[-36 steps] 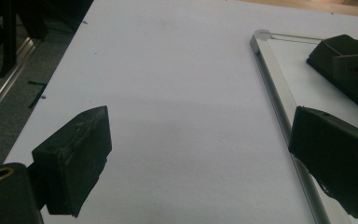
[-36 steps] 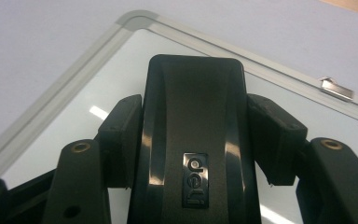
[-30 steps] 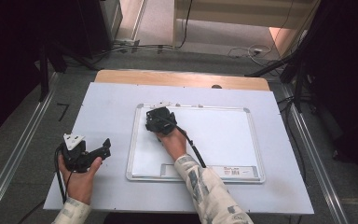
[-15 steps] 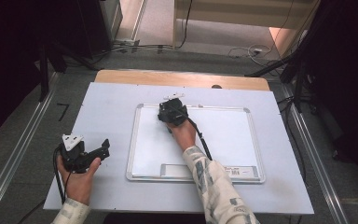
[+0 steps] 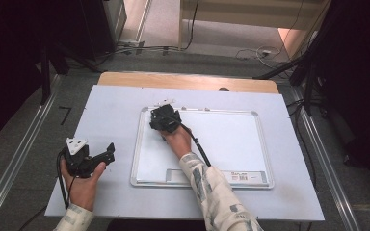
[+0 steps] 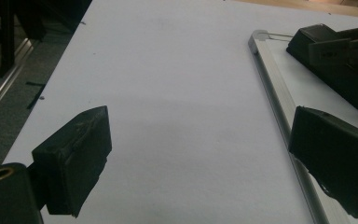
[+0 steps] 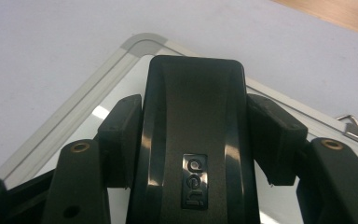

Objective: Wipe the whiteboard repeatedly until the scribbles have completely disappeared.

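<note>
My pale blue-white rectangular table top point(image 5: 115, 101) spreads under everything, with a strip of light wood showing along its far edge. On it lies the white rectangular whiteboard with a silver metal frame point(image 5: 231, 144), its rounded far-left corner point(image 7: 140, 44) clear in my right gripper view and its left rail point(image 6: 279, 102) running up my left gripper view. My right forearm, in a patterned sleeve point(image 5: 212, 187), reaches up across the board. My right gripper point(image 5: 164, 119) sits at that far-left corner of the board, and its two black jaws are clamped on the sides of a black plastic whiteboard eraser with a small embossed logo plate point(image 7: 193, 140); the eraser rests on the white surface, its front end just short of the frame's corner. My left gripper point(image 5: 84, 156) lies in my left hand on the bare table, well to the left of the board, with its jaws spread wide apart and nothing between them but table top; past its right jaw I can see the eraser end of my other gripper point(image 6: 340, 46) on the board.
</note>
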{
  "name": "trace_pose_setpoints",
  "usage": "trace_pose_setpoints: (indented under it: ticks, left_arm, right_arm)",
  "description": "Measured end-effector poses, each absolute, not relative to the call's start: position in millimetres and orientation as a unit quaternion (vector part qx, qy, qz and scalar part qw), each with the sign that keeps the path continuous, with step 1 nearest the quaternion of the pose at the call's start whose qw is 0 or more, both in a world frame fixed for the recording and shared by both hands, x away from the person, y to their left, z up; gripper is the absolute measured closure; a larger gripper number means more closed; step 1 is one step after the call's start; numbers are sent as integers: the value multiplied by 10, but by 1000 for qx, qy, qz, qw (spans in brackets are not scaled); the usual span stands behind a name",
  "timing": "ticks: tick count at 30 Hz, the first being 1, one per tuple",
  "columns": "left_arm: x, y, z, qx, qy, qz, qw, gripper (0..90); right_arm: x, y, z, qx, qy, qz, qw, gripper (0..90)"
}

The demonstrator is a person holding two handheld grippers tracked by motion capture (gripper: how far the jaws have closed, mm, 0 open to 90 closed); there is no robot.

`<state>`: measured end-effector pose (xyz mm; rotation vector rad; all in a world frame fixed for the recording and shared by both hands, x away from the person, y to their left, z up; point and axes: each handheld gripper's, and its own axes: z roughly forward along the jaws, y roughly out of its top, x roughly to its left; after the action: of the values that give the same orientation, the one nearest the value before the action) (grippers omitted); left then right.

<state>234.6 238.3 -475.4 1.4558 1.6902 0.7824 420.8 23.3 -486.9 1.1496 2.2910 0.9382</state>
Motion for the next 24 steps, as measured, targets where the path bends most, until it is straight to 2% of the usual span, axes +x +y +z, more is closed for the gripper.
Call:
trace_pose_setpoints:
  ticks: [9, 19, 24]
  left_arm:
    - [2337, 2391, -4753, 571, 661, 306, 380, 65]
    - [2347, 2367, -4757, 574, 660, 305, 378, 64]
    - [2338, 2387, -4754, 571, 661, 306, 378, 64]
  right_arm:
    - [4353, -28, -4850, 439, 810, 325, 212, 372]
    - [4191, 106, -4846, 407, 833, 324, 189, 370]
    - [4167, -37, -4845, 420, 827, 320, 192, 366]
